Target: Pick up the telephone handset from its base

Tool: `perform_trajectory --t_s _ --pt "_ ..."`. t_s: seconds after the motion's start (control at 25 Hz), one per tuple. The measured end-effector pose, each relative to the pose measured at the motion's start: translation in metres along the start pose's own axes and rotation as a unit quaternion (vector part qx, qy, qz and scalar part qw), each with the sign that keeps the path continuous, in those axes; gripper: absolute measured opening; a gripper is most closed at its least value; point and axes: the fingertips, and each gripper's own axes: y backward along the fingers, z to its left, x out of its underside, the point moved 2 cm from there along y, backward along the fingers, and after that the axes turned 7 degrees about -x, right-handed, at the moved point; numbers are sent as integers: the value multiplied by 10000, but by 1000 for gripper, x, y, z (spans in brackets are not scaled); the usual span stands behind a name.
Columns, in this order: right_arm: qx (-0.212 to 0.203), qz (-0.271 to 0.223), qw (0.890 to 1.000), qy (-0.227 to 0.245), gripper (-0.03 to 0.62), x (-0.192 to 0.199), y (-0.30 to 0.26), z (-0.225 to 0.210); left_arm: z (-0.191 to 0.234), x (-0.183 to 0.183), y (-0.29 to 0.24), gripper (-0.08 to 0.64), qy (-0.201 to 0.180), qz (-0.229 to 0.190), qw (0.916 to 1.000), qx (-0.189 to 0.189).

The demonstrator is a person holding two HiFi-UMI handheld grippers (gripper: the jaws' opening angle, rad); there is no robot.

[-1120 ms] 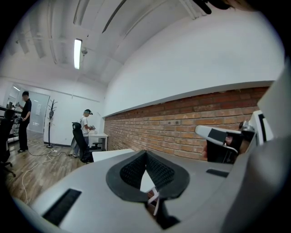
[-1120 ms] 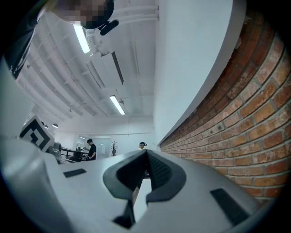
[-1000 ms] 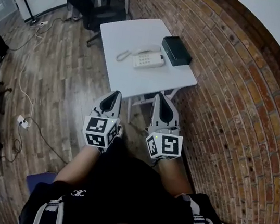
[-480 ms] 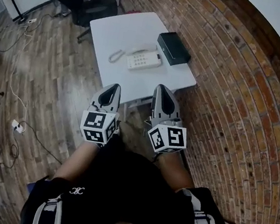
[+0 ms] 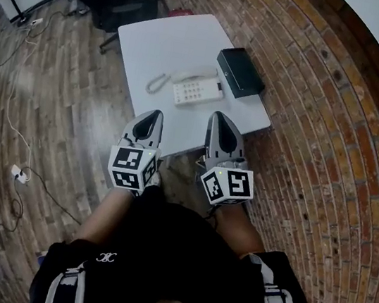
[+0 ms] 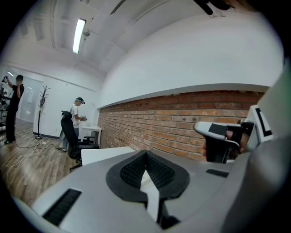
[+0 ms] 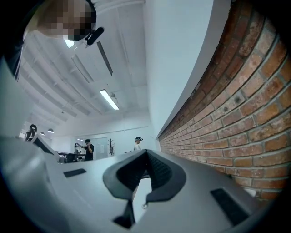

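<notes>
Grey left tongs (image 5: 154, 115) and right tongs (image 5: 220, 117), closed, empty, now nearer the telephone (image 5: 196, 90)

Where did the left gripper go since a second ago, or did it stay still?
Yes. The left gripper is now nearer the white table, its tip at the near edge, closer to the telephone.

Rough brick wall (image 5: 317, 153) (glossy wood floor (image 5: 60, 112))

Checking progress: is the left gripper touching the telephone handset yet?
Apart. The head view shows bare tabletop between the left gripper and the telephone handset.
</notes>
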Motion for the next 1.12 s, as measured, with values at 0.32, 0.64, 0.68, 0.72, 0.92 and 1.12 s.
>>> perform_trajectory --t_s 0.32,0.64,0.68,0.72,0.92,1.12 --pt "445 28 9989 -165 -2 9 -49 -32 27 -11 -66 2 -231 248 9987 375" --pt "807 19 9966 -182 -2 10 -96 -47 58 -20 -127 2 -416 413 9955 743" --pt "870 13 9959 -230 -2 12 -99 -50 62 -19 -133 2 -408 439 9951 781" --pt "937 6 9952 -279 -2 13 -102 -52 66 -18 -138 3 -417 467 9947 818" --pt "1162 91 9928 -265 -2 19 -109 -58 75 -7 -163 3 -555 666 9915 967" --pt "1362 179 9901 -278 -2 26 -108 -72 73 14 -192 3 -703 1006 9855 1169"
